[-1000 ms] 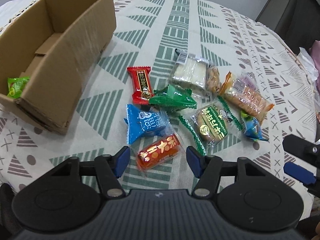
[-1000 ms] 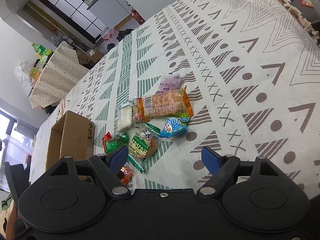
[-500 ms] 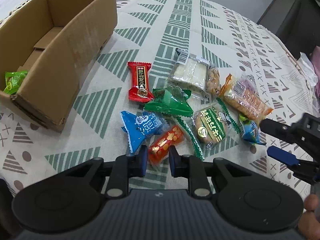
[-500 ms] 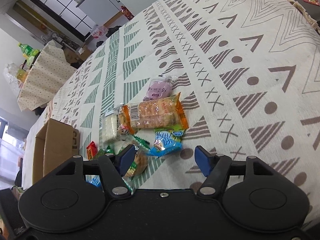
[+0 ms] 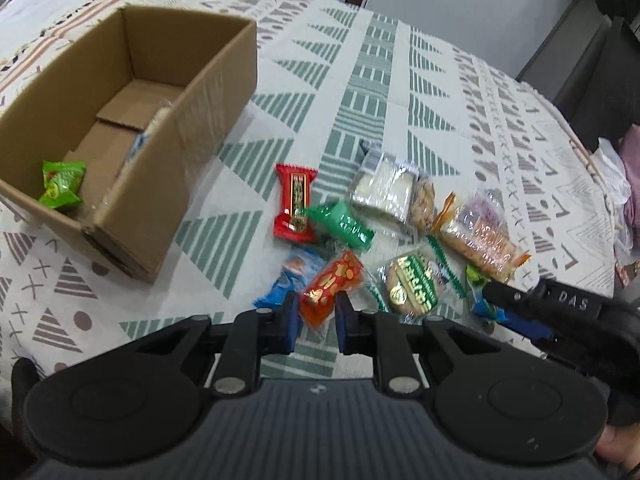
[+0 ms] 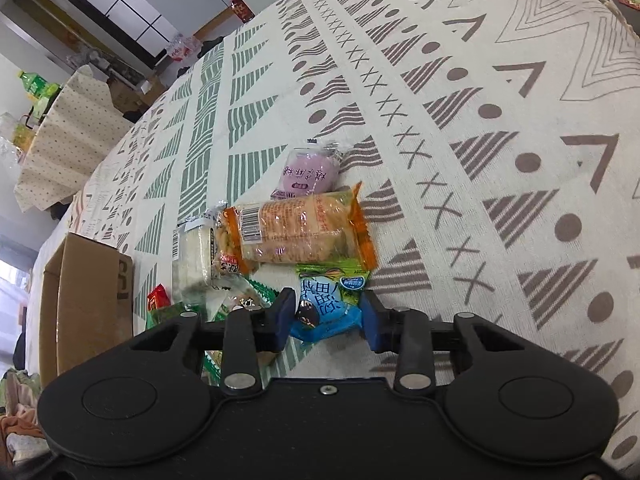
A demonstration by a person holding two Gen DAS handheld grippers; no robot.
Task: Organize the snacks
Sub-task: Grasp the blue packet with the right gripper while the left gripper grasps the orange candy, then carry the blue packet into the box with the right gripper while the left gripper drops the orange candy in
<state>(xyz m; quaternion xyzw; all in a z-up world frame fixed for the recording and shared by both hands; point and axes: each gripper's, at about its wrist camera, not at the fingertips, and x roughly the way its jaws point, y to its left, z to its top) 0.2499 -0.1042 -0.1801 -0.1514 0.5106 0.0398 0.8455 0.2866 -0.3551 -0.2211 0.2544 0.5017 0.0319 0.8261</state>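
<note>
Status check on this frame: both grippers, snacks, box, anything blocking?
Left gripper shut on orange-red snack packet. Right gripper closed around blue snack packet, on the tablecloth. Cardboard box open, green packet inside. Path clear.

A patterned tablecloth (image 6: 460, 92) covers the table. Beyond it stands a second table under a dotted cloth (image 6: 68, 120), with green bottles (image 6: 34, 84) on it. A dark-framed glass partition (image 6: 128, 4) lines the far wall (image 5: 460, 16).

Patterned tablecloth (image 6: 500, 128); dotted cloth (image 6: 60, 132); green bottles (image 6: 34, 84).
</note>
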